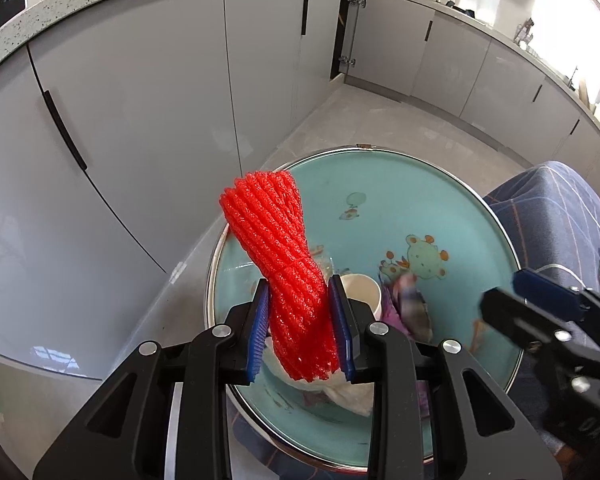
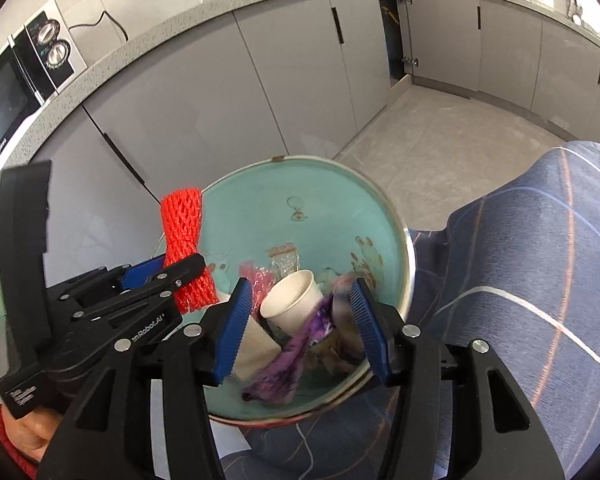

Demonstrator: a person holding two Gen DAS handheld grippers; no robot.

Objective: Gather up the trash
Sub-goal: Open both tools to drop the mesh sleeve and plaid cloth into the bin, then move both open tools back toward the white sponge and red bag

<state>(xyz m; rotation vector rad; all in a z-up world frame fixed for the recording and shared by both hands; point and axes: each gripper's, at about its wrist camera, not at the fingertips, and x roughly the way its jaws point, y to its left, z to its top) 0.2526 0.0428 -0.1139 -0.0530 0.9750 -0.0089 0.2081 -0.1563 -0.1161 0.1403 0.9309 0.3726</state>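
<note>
Meanwhile left tongs [image 1: 300, 320] pinching red foam net [image 1: 284, 264]; right tongs [image 2: 300, 328] spread over paper cup [image 2: 290, 306], purple wrapper [image 2: 296, 350] in basin [image 2: 380, 216].

Right gripper [image 1: 540, 300]: blurred in the left wrist view, cut off at the frame edge.
Purple wrapper [image 2: 296, 352]: motion-blurred between the right gripper's fingers; contact unclear.
White tissue [image 1: 352, 394]: largely hidden behind the left gripper [image 1: 302, 332].
</note>
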